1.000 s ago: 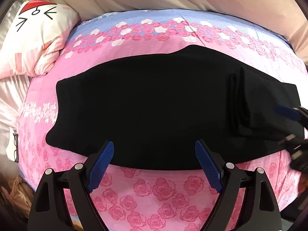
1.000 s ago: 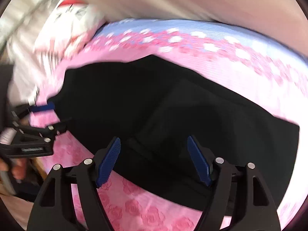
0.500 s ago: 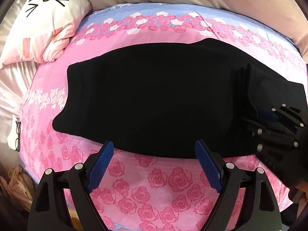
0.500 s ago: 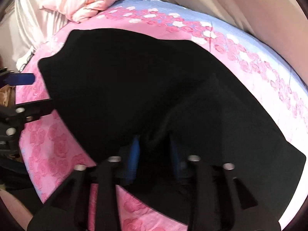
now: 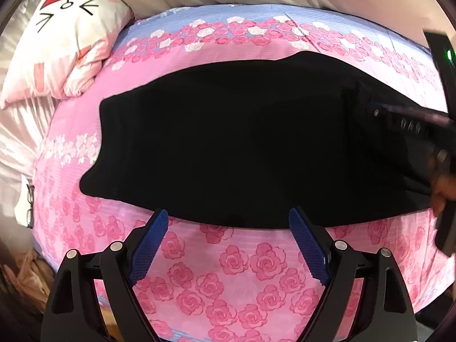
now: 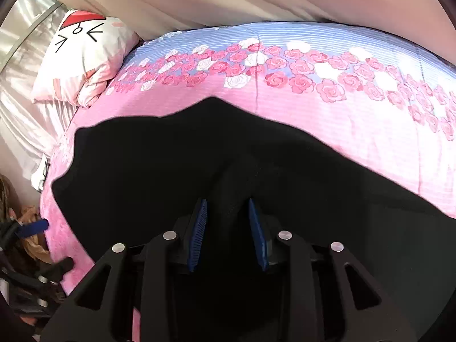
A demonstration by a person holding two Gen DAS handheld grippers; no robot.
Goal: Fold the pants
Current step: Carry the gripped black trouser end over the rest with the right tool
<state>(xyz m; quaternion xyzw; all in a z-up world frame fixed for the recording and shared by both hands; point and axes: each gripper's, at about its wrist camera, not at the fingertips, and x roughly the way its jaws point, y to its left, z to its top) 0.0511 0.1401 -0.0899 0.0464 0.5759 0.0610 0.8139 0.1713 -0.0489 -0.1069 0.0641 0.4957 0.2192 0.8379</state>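
Black pants (image 5: 242, 148) lie spread flat across the rose-print bedspread (image 5: 256, 259) of the bed. The left claw (image 5: 228, 245) hovers with its jaws wide apart and nothing between them; the near edge of the pants lies just ahead of its blue pads (image 5: 148, 248). The right claw (image 6: 228, 233) has just been closing its jaws, and they now pinch a raised fold of the pants. A cartoon pillow (image 6: 85, 57) sits far ahead to the left of both claws.

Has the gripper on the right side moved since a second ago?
Yes. The right gripper has come in from the bed's near edge over the black pants, its jaws closing on a fabric fold.
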